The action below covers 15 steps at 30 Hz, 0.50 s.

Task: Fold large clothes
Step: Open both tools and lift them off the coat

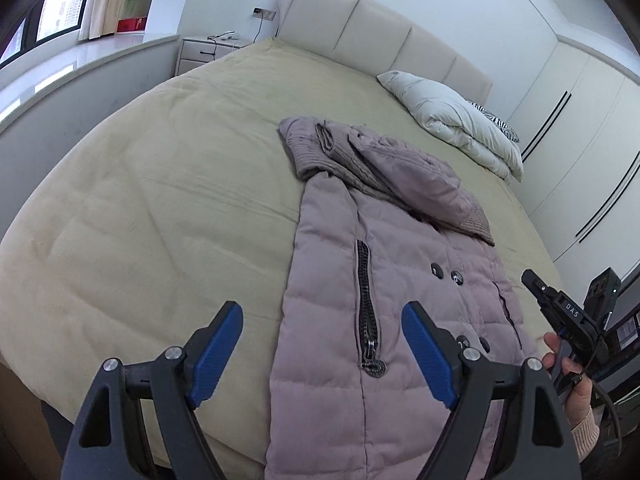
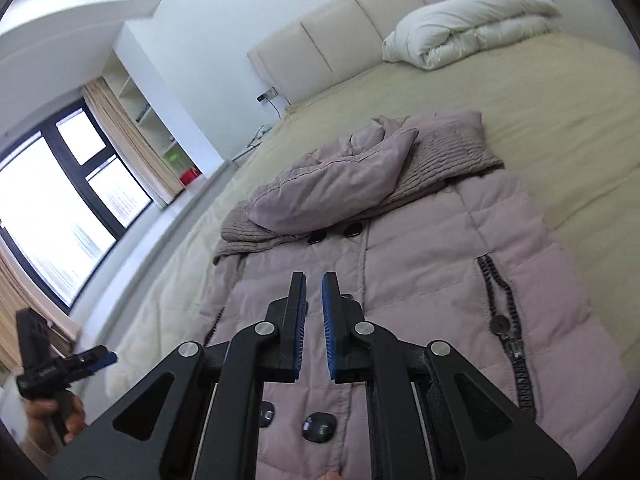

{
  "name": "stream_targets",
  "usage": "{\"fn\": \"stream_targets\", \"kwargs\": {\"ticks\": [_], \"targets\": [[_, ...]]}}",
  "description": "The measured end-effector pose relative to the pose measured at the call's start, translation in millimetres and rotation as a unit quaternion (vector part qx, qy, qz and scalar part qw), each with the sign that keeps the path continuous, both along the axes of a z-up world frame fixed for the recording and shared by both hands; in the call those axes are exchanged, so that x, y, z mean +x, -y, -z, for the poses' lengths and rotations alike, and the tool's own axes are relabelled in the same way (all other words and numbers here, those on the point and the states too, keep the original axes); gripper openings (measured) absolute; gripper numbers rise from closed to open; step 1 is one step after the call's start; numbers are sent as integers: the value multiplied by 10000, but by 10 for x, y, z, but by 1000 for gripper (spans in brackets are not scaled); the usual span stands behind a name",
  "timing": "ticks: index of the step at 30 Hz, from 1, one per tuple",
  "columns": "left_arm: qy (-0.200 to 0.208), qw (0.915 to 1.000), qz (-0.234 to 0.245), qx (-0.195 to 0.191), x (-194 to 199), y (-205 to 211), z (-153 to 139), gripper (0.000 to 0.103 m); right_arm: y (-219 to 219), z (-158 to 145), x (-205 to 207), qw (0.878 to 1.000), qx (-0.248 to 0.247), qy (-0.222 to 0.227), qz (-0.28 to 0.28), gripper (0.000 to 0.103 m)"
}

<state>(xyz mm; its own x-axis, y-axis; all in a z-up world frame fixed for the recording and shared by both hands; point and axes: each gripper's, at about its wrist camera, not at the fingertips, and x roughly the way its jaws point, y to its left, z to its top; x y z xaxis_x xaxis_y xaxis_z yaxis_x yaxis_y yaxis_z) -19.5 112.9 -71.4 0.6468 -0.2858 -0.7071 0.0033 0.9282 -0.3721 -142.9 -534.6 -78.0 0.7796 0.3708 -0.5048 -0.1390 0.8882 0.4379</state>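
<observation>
A mauve quilted coat [image 1: 384, 280] lies lengthwise on the bed [image 1: 160, 184], hood and ribbed collar bunched at its far end. Black zip pockets and dark buttons face up. It also shows in the right wrist view [image 2: 440, 240]. My left gripper [image 1: 322, 314] is open and empty, hovering above the coat's near left edge. My right gripper [image 2: 315, 280] hangs above the coat's button line, jaws nearly together with a narrow gap and nothing between them. The right gripper also shows at the right of the left wrist view [image 1: 532, 280]. The left gripper shows at the left of the right wrist view [image 2: 108, 358].
A folded white duvet [image 1: 452, 120] and a zebra-print pillow [image 1: 500, 124] lie by the padded headboard [image 1: 384, 28]. A nightstand [image 1: 208, 50] stands at the bed's far left. A window ledge [image 1: 60, 76] runs along the left. White wardrobes [image 1: 580, 120] stand on the right.
</observation>
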Motion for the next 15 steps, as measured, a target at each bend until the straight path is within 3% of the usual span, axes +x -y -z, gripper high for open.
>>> {"fn": "stream_targets", "kwargs": {"ticks": [3,7,11,15], "targets": [[-48,9999,54,-104,-26,61,29,84,-101,-57,-179,9983,-455,364,88,8],[-47,9998,46,-184,-38,93,30,84,-157,-7,-357,9942,-899,339,477,8],[-21,9999,72,-96,-36,155,32,84,-218,-10,-357,9711,-1804,259,1542,8],[-40,9999,93,-65,-42,193,57,84,-207,-22,-392,9773,-1600,276,1362,8]]}}
